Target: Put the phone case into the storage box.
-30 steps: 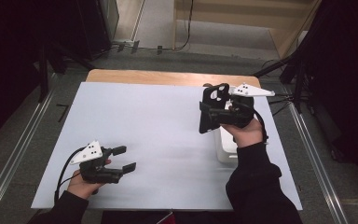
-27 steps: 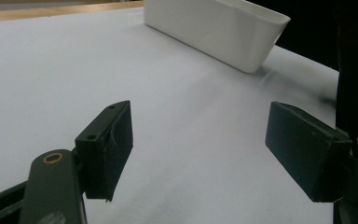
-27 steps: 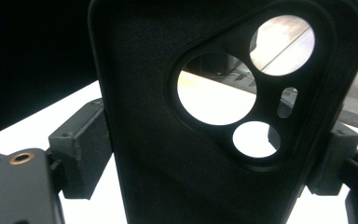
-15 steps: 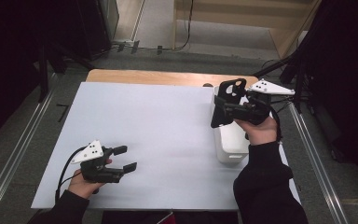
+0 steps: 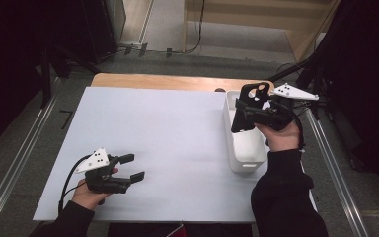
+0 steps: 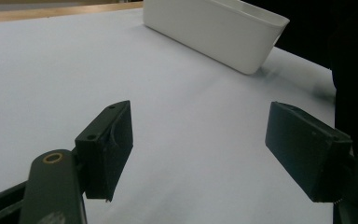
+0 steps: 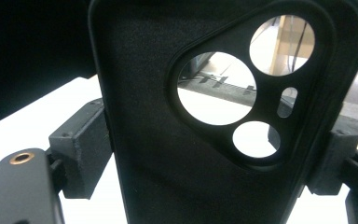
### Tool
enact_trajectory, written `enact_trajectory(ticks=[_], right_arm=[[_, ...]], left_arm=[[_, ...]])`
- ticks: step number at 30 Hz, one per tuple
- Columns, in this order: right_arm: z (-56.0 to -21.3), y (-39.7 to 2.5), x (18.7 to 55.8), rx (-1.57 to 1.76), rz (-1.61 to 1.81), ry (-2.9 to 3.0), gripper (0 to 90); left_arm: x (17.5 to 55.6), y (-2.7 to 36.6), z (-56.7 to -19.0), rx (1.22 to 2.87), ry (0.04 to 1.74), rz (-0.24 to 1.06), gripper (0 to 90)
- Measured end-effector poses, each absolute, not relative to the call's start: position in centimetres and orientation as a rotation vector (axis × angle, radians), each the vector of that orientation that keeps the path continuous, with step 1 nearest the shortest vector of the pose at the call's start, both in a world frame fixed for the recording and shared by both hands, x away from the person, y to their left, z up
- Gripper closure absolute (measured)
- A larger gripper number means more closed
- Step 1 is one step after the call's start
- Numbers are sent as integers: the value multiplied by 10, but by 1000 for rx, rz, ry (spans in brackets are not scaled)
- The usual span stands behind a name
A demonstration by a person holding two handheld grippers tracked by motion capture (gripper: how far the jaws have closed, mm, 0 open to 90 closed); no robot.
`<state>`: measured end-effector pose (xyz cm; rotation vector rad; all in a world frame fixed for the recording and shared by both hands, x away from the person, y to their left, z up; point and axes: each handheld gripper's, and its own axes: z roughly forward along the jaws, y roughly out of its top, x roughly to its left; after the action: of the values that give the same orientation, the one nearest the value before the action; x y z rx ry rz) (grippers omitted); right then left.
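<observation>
Nearest, at the front-left of the white table (image 5: 168, 128): left gripper (image 5: 134, 167), jaws wide apart with nothing between them, low over bare surface. Plenty of open room ahead of it and to its inner side. Only the table's front edge lies close, so best left parked there, out of the way.

Farther out on the right: right gripper (image 5: 249, 117), clamped on a black phone case (image 5: 246, 104) across its two long sides. Case upright, camera cut-outs at the top, hanging in the air above the white bin (image 5: 246, 165). Seen from the right gripper's own camera, the phone case (image 7: 168, 140) sits square between the pads, with no visible tilt.

Likely step: lowering the case into the bin. To do it well:
- Centre the case over the opening before descending, since the bin is narrow and its long walls are close.
- Come straight down and avoid brushing the rim, as a light bin may slide.
- Open the jaws only once the lower end is inside.

Little spare room on that side: the bin stands just beside the table's right edge, with a floor rail (image 5: 330, 163) beyond. Farthest, a wooden strip (image 5: 177, 81) marks the back edge of the table.
</observation>
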<state>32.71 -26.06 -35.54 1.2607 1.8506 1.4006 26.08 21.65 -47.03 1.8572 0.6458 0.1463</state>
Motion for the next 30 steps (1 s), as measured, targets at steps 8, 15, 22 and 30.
enact_trajectory(ticks=[8,15,22,30], right_arm=[[-359,-265,330,1292,1366,1821,150],[-359,-268,338,1306,1352,1800,150],[-356,-272,356,1319,1340,1780,150],[-352,-277,373,1345,1329,1758,150]], left_arm=[[262,216,-470,1856,646,143,229],[264,219,-469,1838,657,149,229],[266,218,-469,1835,660,147,229],[266,220,-469,1841,660,154,229]])
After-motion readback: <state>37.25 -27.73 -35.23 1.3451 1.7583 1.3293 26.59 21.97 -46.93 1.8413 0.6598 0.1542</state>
